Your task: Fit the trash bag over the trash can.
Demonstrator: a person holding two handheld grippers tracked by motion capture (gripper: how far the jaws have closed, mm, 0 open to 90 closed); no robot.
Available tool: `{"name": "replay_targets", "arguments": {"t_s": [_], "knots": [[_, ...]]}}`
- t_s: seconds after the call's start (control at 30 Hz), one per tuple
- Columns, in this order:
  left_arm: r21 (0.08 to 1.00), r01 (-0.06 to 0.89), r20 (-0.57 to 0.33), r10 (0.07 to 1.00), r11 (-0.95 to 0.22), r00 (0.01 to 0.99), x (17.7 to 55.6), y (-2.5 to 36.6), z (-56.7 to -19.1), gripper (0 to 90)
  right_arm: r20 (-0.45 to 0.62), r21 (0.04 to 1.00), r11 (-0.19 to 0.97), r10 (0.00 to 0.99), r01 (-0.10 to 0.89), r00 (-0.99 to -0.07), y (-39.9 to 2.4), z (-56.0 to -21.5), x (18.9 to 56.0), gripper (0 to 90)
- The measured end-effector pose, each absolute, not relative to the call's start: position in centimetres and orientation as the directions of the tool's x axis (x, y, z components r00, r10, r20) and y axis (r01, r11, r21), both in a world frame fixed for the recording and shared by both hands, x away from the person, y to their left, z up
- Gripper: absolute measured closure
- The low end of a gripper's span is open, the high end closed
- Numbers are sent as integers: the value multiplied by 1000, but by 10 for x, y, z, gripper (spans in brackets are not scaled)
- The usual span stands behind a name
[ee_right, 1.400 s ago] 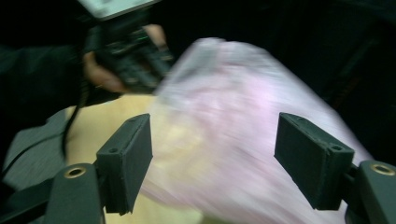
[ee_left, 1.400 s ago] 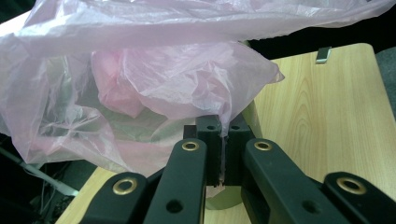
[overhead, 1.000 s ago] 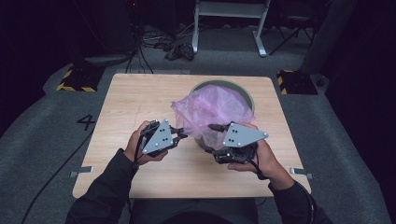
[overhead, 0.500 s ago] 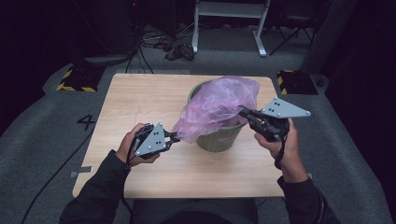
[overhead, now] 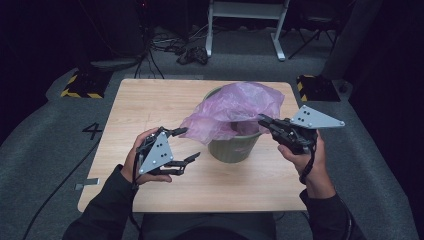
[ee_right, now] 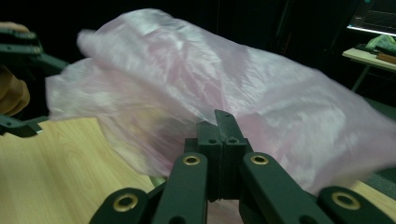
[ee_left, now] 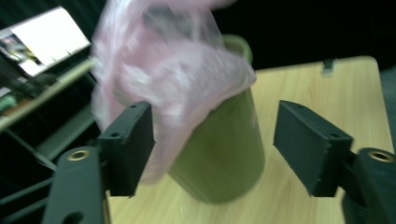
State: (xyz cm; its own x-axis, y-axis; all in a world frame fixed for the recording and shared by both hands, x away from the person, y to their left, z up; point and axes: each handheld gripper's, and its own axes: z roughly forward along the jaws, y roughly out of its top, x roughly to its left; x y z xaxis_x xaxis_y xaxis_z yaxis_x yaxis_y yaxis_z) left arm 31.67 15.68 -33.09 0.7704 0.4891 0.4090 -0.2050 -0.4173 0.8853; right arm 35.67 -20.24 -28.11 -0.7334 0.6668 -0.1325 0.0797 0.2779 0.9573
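We read one sign: a dark numeral "4" (overhead: 93, 131) marked on the grey floor (overhead: 45, 150), at about nine o'clock from the tabletop (overhead: 150, 100). In the left gripper view a white sheet (ee_left: 42, 39) at eleven o'clock carries print too blurred for us to read.

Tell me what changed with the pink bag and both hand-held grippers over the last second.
The left hand-held gripper has just opened, letting go of the pink bag. The right hand-held gripper shut on its edge and drew it rightward across the green bin, which stayed put on the table.
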Motion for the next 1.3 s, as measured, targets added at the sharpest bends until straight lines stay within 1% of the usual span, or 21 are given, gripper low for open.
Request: {"name": "replay_targets", "arguments": {"t_s": [0.1,0.2,0.23,0.27,0.37,0.4,0.43,0.57,0.63,0.7,0.77,0.8,0.83,0.87,0.97,1.07,1.1,1.13,1.17,1.2,1.3], "knots": [[902,-207,393,527,-378,754,311,163,-324,249,-125,959,270,666,81,-736,-201,-279,355,900],[918,-195,357,509,-344,783,308,161,-316,250,-119,958,271,663,89,-739,-199,-279,356,900],[912,-218,372,475,-348,798,302,149,-313,250,-119,957,274,662,91,-740,-198,-279,357,900],[912,-218,372,475,-348,798,302,149,-313,249,-119,957,274,662,91,-740,-198,-279,357,900],[889,-239,407,435,-391,803,294,125,-310,242,-118,955,281,654,95,-747,-194,-281,357,900],[873,-239,430,440,-424,788,294,110,-309,236,-120,953,288,645,94,-755,-192,-282,357,900],[873,-239,430,440,-424,788,294,110,-309,230,-120,953,288,645,94,-755,-192,-282,357,900],[895,-173,378,496,-410,782,311,97,-309,227,-117,952,289,641,98,-759,-193,-282,358,900],[900,-130,355,527,-416,772,320,95,-312,253,-119,951,293,638,97,-760,-194,-282,356,900],[896,-74,341,572,-438,746,335,92,-318,306,-122,951,295,638,95,-761,-196,-281,355,900],[898,-47,328,594,-437,735,340,91,-320,339,-122,951,294,638,94,-760,-197,-281,355,900],[898,-30,317,599,-439,735,345,92,-321,367,-124,952,294,638,91,-760,-197,-280,354,900],[895,-3,317,632,-446,707,352,93,-324,389,-124,952,294,637,91,-761,-197,-280,354,900],[892,3,317,630,-452,709,354,94,-324,427,-123,952,292,638,92,-760,-198,-280,353,900],[882,7,330,626,-472,706,358,95,-326,555,-126,951,295,641,92,-758,-198,-280,354,900],[852,-8,383,614,-524,690,363,97,-331,670,-122,952,292,643,95,-756,-200,-280,354,900],[852,-8,383,614,-524,690,363,97,-331,711,-122,952,292,643,95,-756,-200,-280,354,900],[850,-3,380,608,-527,698,365,97,-332,711,-120,952,291,643,96,-756,-200,-280,354,900],[848,-13,387,603,-530,698,366,98,-334,756,-123,952,293,644,94,-755,-200,-280,354,900],[847,-19,389,595,-532,704,366,99,-335,865,-129,951,296,648,92,-751,-200,-279,354,900],[840,-52,408,567,-540,716,364,104,-335,897,-131,951,295,657,93,-743,-201,-279,355,900]]}}
